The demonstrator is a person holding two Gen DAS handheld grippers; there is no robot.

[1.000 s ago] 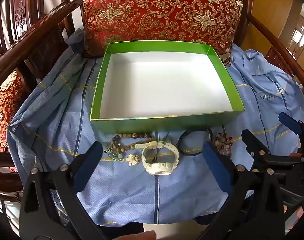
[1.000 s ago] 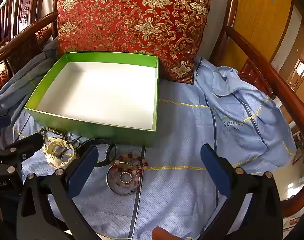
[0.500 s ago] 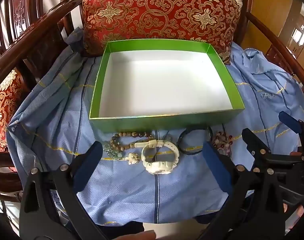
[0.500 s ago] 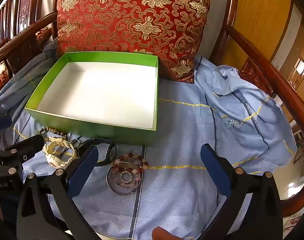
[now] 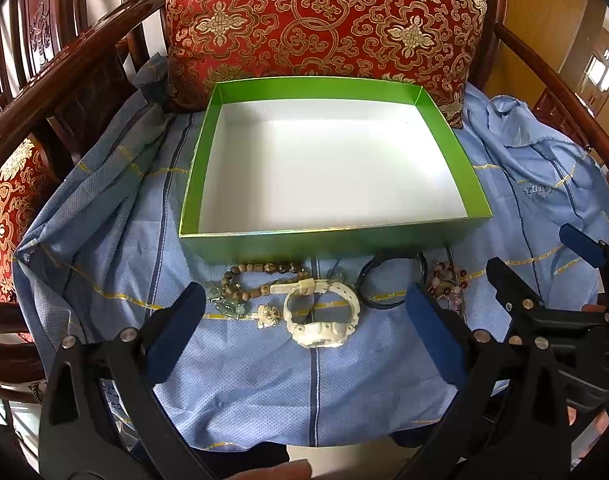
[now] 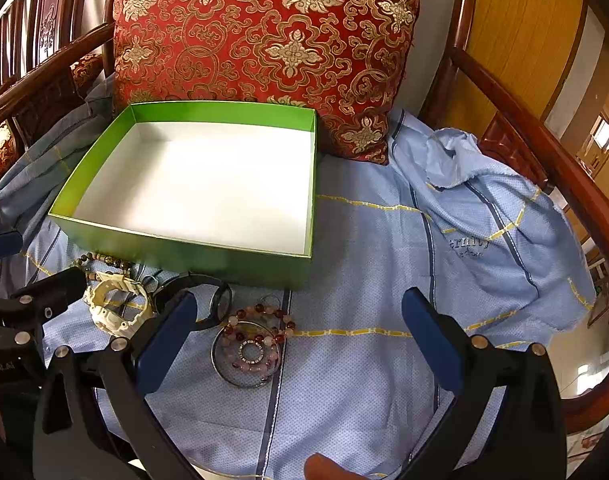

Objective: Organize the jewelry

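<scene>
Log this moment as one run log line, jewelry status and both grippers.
left gripper: open, over white watch | right gripper: open, empty | green box: empty | bead bracelets, watch: on blue cloth

Both wrist cameras look forward and down from the chair's front edge, close above the blue cloth (image 5: 240,380), toward the red cushion (image 6: 264,40). The left view centres the green box (image 5: 328,236); the right view sits further right. Both share the white watch (image 6: 116,304).
</scene>
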